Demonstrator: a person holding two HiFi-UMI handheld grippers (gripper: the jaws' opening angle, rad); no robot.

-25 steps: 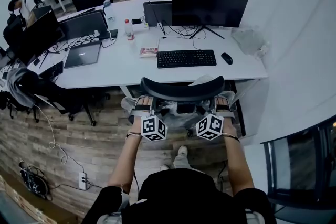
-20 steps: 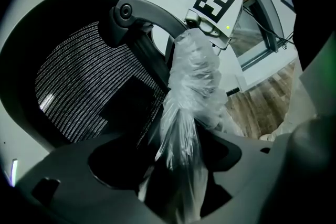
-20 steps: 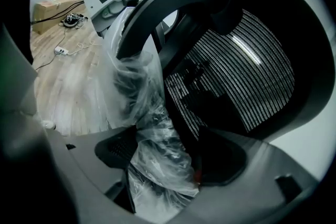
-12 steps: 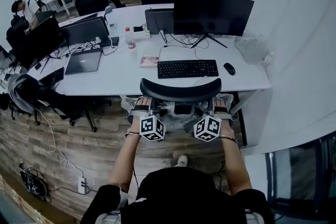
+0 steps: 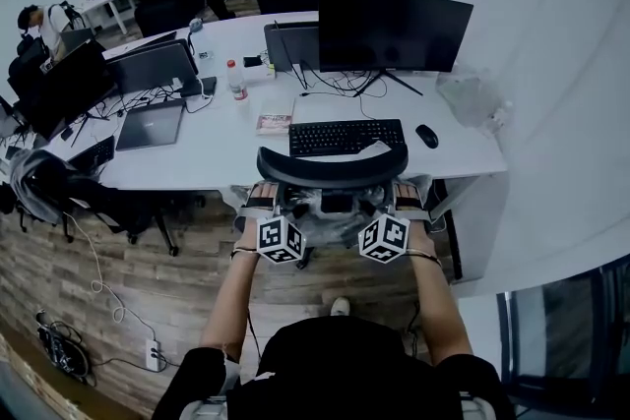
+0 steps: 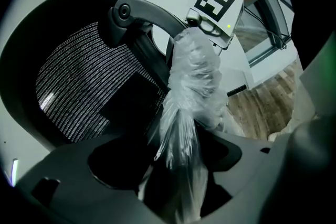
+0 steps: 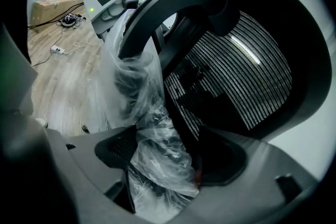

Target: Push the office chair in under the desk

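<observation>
White desk (image 5: 465, 150), office chair (image 5: 332, 168) squarely facing.

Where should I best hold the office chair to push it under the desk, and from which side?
Hold the plastic-wrapped frame behind the mesh backrest, on both sides, coming from behind: the office chair faces the desk, so the push stays straight.

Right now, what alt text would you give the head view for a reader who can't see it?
Seen from above, a person holds the left gripper and right gripper on the plastic-wrapped sides of a black office chair, its curved top at the edge of a white desk, just before the keyboard and monitor.
</observation>
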